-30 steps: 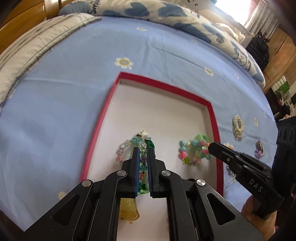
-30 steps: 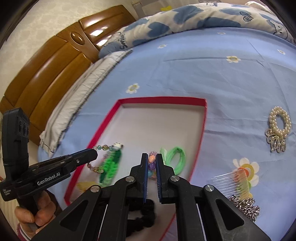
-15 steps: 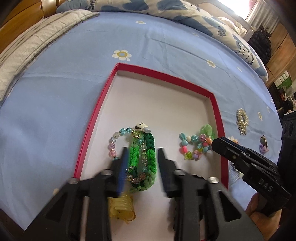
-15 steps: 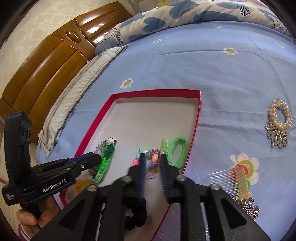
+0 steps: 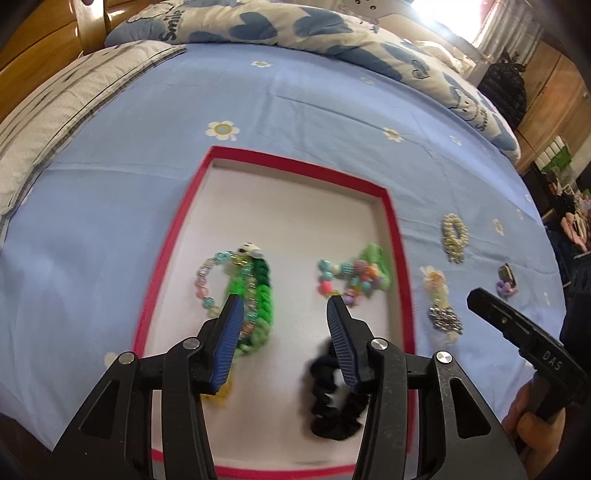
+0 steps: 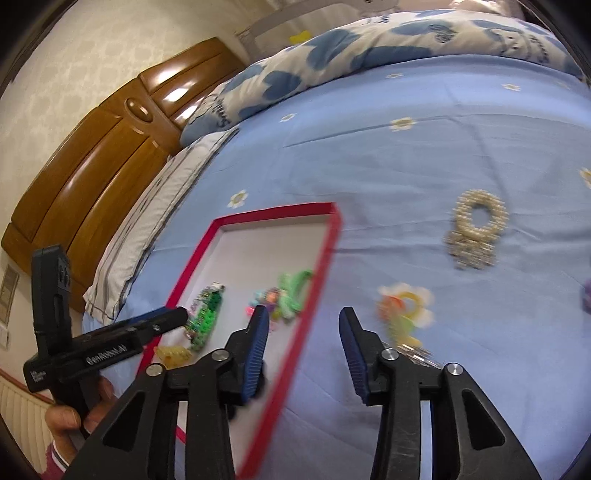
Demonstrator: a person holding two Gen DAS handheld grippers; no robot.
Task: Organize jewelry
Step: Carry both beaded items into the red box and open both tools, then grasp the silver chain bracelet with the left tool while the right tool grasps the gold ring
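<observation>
A red-rimmed white tray (image 5: 391,206) lies on the blue bedsheet. In it are a green braided bracelet with a bead strand (image 5: 258,291), a colourful bead bracelet with a green band (image 5: 354,277), a black scrunchie (image 5: 332,398) and a yellow clip (image 5: 221,395). My left gripper (image 5: 286,306) is open and empty above the tray. My right gripper (image 6: 303,317) is open and empty over the tray's right rim (image 6: 314,295). A pearl ring piece (image 6: 476,225), a clear comb (image 6: 402,321) and a silver chain (image 5: 445,319) lie on the sheet to the right.
A small purple trinket (image 5: 506,280) lies further right on the sheet. A patterned quilt (image 5: 295,29) and a striped pillow (image 5: 55,107) lie at the back. A wooden headboard (image 6: 110,155) stands at the left.
Both grippers opened and let go of the bracelets, which now lie in the tray. Both pulled back and up. The right gripper swung right, over the tray's rim.
</observation>
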